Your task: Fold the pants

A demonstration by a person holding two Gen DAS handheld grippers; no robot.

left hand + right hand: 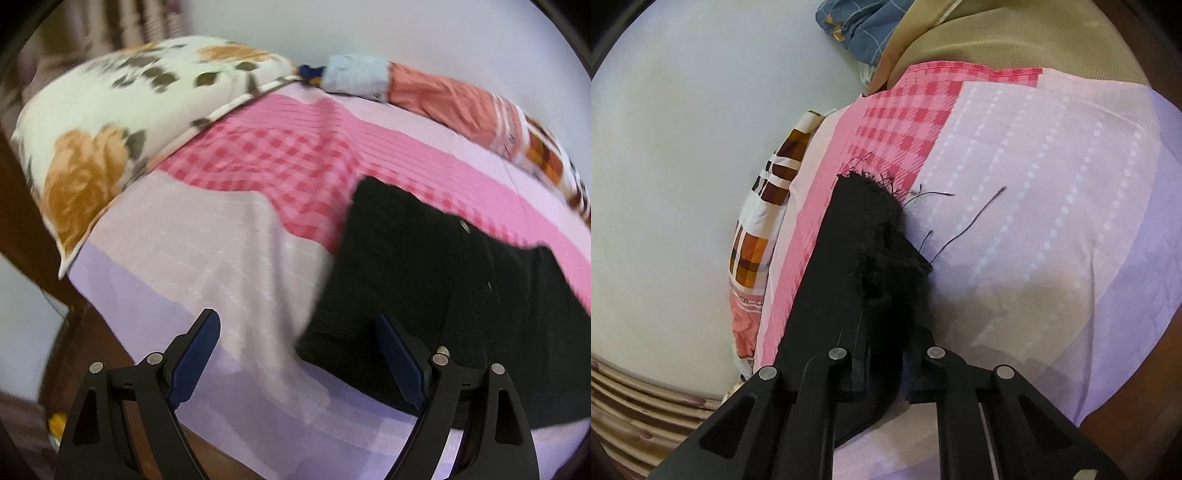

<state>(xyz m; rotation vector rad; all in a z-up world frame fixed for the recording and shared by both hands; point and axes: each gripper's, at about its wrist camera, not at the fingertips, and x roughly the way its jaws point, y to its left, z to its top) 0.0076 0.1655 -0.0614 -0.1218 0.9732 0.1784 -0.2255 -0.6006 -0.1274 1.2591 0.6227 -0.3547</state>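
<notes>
Black pants (pixel 436 295) lie on the pink and lilac bedsheet (pixel 207 240), on the right of the left wrist view. My left gripper (pixel 295 325) is open and empty, hovering just above the sheet with its right finger over the pants' near left edge. In the right wrist view my right gripper (pixel 882 373) is shut on the pants (pixel 857 258) and holds up a frayed leg end, with loose black threads trailing over the bedsheet (pixel 1052 184).
A floral pillow (pixel 122 122) lies at the far left of the bed. A rolled orange and checked blanket (pixel 461 107) runs along the wall side; it also shows in the right wrist view (pixel 757 236). Blue checked cloth (pixel 864 26) and tan fabric (pixel 997 40) lie beyond.
</notes>
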